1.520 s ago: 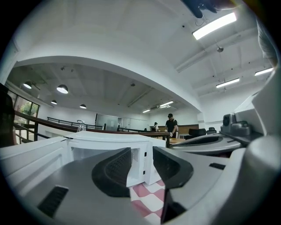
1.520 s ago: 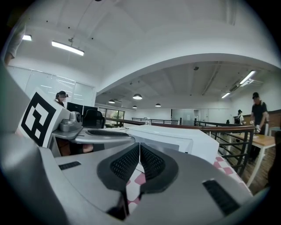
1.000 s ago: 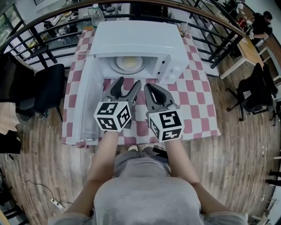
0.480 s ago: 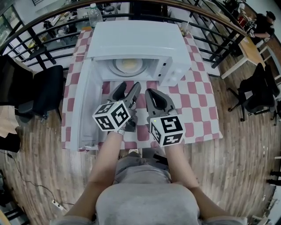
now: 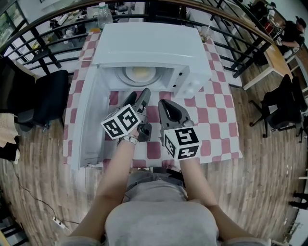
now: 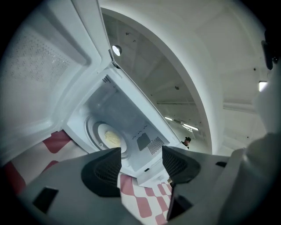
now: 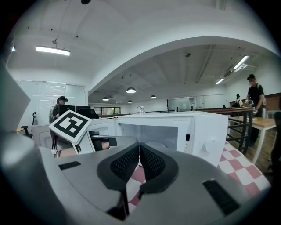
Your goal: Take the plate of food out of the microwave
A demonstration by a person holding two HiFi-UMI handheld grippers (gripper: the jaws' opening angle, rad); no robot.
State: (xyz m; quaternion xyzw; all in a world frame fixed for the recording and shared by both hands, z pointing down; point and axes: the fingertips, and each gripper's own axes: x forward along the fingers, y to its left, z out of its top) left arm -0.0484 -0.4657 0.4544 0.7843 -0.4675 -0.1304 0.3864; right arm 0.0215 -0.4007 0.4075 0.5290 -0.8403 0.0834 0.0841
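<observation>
The white microwave (image 5: 149, 45) stands on the checked table with its door (image 5: 89, 117) swung open to the left. Inside it lies a white plate with yellow food (image 5: 140, 74), also seen in the left gripper view as the plate (image 6: 110, 138) on the turntable. My left gripper (image 5: 138, 95) is tilted on its side just before the cavity's mouth, jaws open and empty, as the left gripper (image 6: 140, 165) shows. My right gripper (image 5: 164, 103) hovers beside it over the cloth, jaws shut on nothing; the right gripper (image 7: 139, 161) faces the microwave (image 7: 175, 127).
A red-and-white checked cloth (image 5: 211, 115) covers the table. A water bottle (image 5: 102, 13) and a cup with a straw (image 5: 205, 31) stand behind the microwave. A black railing (image 5: 240, 43) runs behind the table; dark chairs (image 5: 45, 98) sit at the left.
My left gripper has rolled onto its side and moved a little forward toward the microwave opening. The right gripper has barely shifted.
</observation>
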